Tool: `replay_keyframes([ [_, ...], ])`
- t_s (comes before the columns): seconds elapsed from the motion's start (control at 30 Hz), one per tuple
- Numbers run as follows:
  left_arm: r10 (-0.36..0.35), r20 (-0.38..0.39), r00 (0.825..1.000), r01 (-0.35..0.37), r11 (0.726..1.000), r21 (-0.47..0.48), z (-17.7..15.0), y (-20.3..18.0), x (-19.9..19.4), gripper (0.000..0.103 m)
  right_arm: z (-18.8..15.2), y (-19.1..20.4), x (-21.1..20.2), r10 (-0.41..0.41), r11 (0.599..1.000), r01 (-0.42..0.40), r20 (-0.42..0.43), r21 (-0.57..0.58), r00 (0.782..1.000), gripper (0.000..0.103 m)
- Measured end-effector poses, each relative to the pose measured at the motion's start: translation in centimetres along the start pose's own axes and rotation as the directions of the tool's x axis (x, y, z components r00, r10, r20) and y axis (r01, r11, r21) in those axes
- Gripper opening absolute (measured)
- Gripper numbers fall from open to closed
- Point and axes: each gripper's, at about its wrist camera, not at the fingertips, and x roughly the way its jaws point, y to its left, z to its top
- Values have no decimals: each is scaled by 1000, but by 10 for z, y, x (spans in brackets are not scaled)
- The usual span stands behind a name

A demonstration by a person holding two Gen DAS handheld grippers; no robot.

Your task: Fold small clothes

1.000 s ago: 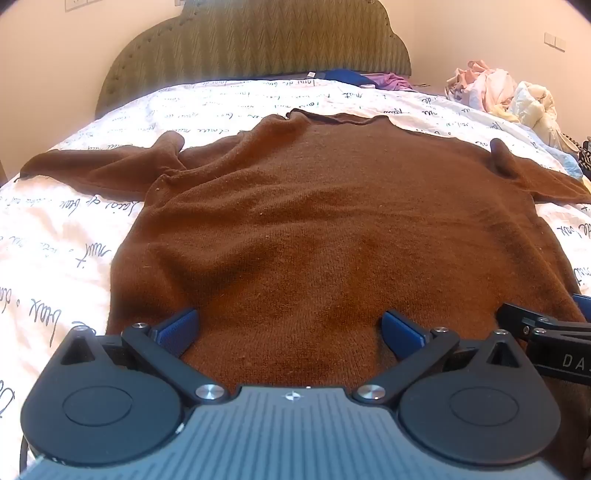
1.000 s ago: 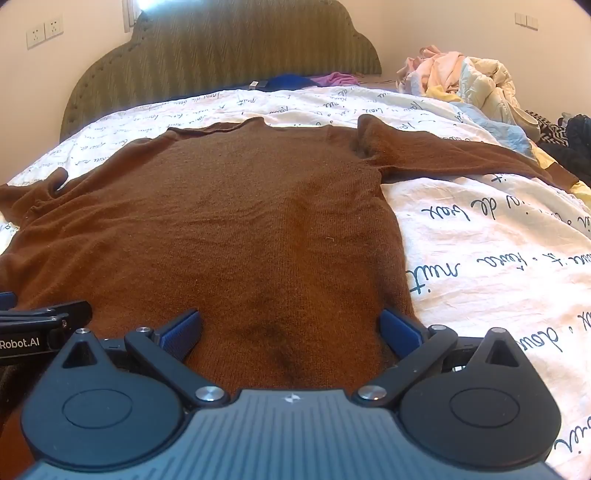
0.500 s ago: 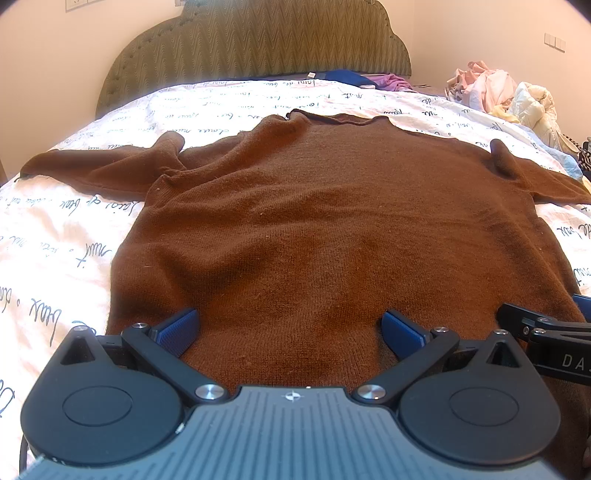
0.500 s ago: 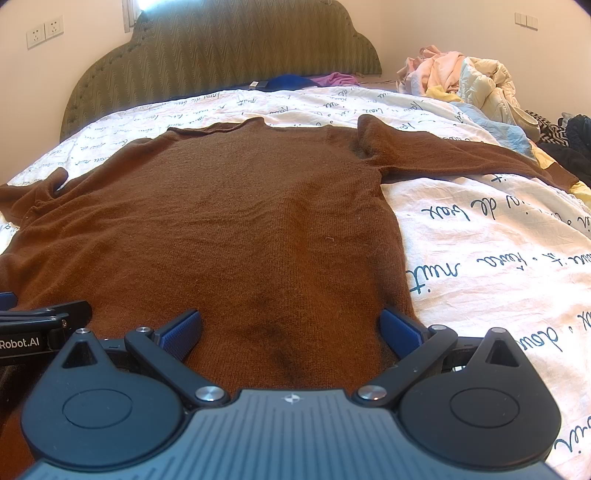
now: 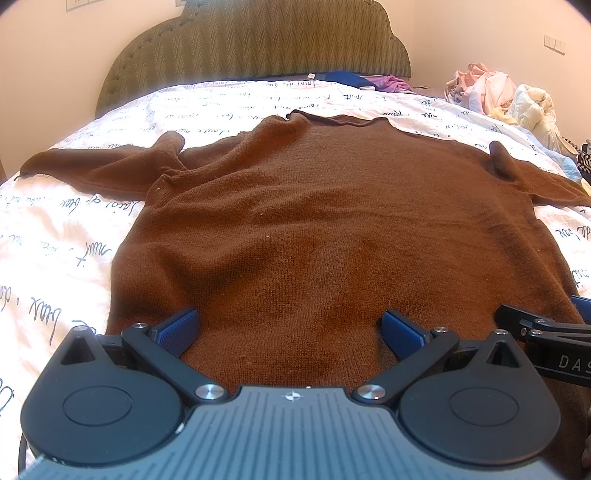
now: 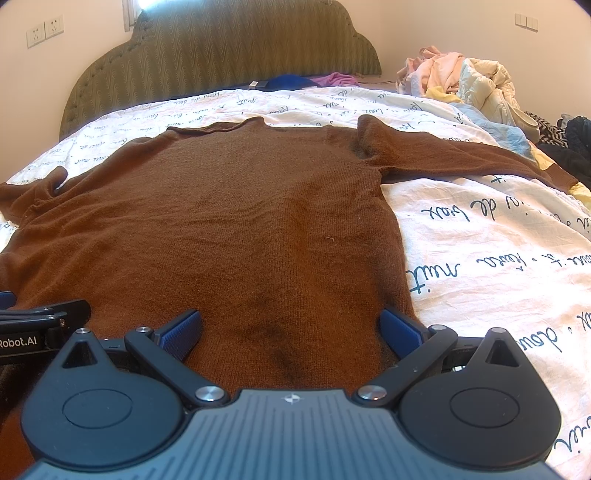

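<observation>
1. A brown knit sweater (image 5: 325,221) lay spread flat on the bed, its hem nearest the cameras and its neckline toward the headboard (image 5: 255,40).
2. Both sleeves stretched outward to the sides; the left sleeve (image 5: 99,170) lay across the bedspread, and the right sleeve (image 6: 461,155) ran toward the bed's far edge.
3. The bedspread (image 6: 498,251) was white with dark cursive script printed over it.
4. The left gripper (image 5: 291,328) sat over the sweater's hem with its jaws spread wide, the blue pads (image 5: 177,330) apart on either side of bare knit and nothing caught between them.
5. The right gripper (image 6: 291,328) was likewise wide apart over the hem, closer to the sweater's right side edge, its right pad just beside that edge, and it held nothing.
6. The two grippers stood just beside each other; the right gripper showed at the right margin of the left wrist view, and the left gripper appeared at the left margin of the right wrist view.
7. A pile of pale clothes (image 6: 458,77) lay heaped at the far right of the bed.
8. A blue garment (image 5: 343,77) and a purple garment (image 5: 391,83) rested near the headboard.
9. Wall sockets (image 6: 44,29) showed on the wall left of the headboard.
</observation>
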Motion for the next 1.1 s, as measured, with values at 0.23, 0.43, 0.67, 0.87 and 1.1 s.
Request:
replay_keyframes([
  [0.23, -1, 1, 1000, 1, 1000, -2, 0, 0, 0, 103, 0, 1, 0, 0, 1000, 0, 0, -1, 1000, 103],
  [0.43, -5, 4, 1000, 5, 1000, -8, 1, -1, -4, 103, 0, 1, 0, -1, 1000, 1, 0, -1, 1000, 103],
  [0.67, -6, 4, 1000, 6, 1000, -9, 1, -1, -5, 103, 0, 1, 0, -1, 1000, 1, 0, -2, 1000, 103],
  [0.87, -6, 5, 1000, 6, 1000, -10, 1, -1, -5, 103, 0, 1, 1, -2, 1000, 2, 0, -3, 1000, 103],
  [1.1, -6, 5, 1000, 6, 1000, -10, 1, -1, -5, 103, 0, 1, 1, -3, 1000, 3, 0, -3, 1000, 103],
])
